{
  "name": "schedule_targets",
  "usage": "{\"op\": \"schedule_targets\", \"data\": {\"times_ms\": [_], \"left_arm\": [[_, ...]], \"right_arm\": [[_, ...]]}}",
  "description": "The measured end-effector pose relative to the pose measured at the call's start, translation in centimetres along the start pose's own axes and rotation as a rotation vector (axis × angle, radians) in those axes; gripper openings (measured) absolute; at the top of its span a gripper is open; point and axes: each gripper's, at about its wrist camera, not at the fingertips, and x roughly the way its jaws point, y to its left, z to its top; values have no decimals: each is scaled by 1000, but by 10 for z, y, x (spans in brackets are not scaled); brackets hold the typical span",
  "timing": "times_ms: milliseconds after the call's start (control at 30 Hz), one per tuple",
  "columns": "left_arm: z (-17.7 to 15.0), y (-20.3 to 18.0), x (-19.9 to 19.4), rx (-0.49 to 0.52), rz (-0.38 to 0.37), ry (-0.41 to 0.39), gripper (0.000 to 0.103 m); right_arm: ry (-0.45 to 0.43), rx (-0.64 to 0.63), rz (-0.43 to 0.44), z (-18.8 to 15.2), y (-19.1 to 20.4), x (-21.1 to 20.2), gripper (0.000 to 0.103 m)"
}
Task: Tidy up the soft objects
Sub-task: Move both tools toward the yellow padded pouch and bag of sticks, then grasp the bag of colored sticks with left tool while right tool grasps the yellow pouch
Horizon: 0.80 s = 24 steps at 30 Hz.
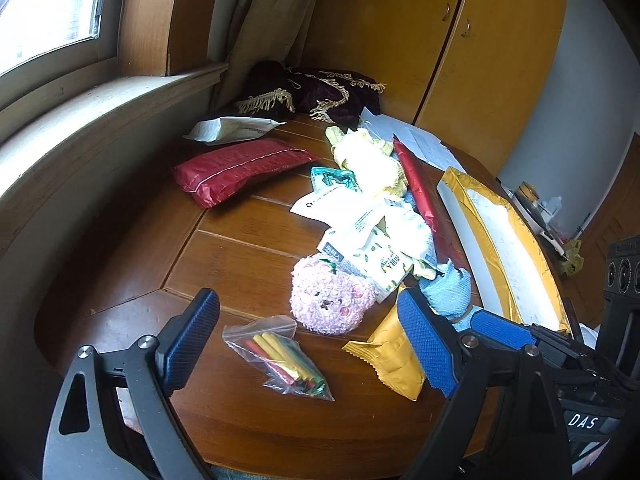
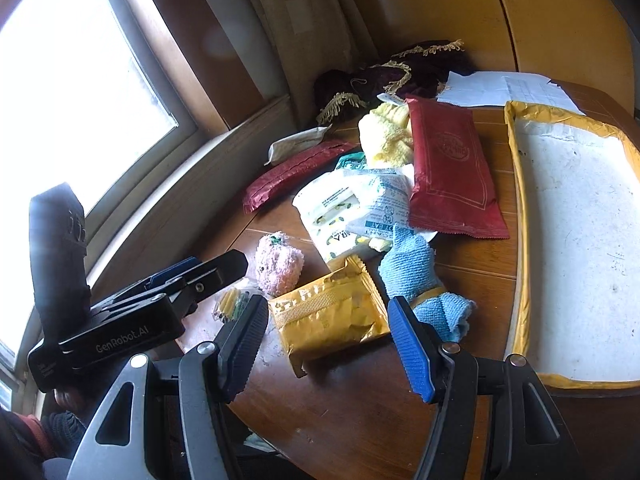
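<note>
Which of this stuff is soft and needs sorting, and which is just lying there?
For the job: pink plush, blue cloth, yellow cloth, fringed fabric.

Lying about: yellow packet, red packets, zip bag, papers, tray.

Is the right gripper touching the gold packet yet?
Apart. In the right wrist view the right gripper is open, and bare tabletop shows between each fingertip and the gold packet; the packet lies ahead between them.

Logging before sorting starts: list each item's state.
Left claw: open, empty.
Right claw: open, empty.
Zip bag: sealed, lying flat.
Blue cloth: rolled, banded.
Tray: nothing in it.
Cabinet doors: shut.
</note>
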Motion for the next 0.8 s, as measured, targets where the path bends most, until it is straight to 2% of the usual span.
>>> {"op": "schedule_targets", "data": {"times_ms": [200,300,433,533,600,667,700,800], "left_arm": [[-7,21,0,-43,28,36,89],[-15,27,4,-56,26,68,89],[-18,26,12,-74,25,100,83],[-19,26,15,-82,37,100,69],[-20,25,15,-75,54,91,52],[-21,24,16,-73,45,88,43],[-21,24,16,-73,44,88,34],[-23,26,16,-78,53,77,22]], "right_arm": [[20,-58,-60,-2,11,16,66],[39,-92,-81,-6,19,25,70],[55,-107,-105,-7,19,33,72],[52,-117,-110,-5,20,34,72],[53,-125,-122,-5,23,37,72],[53,-135,-144,-6,25,40,73],[56,-140,-154,-6,26,41,73],[45,-140,-164,-6,26,40,69]]}}
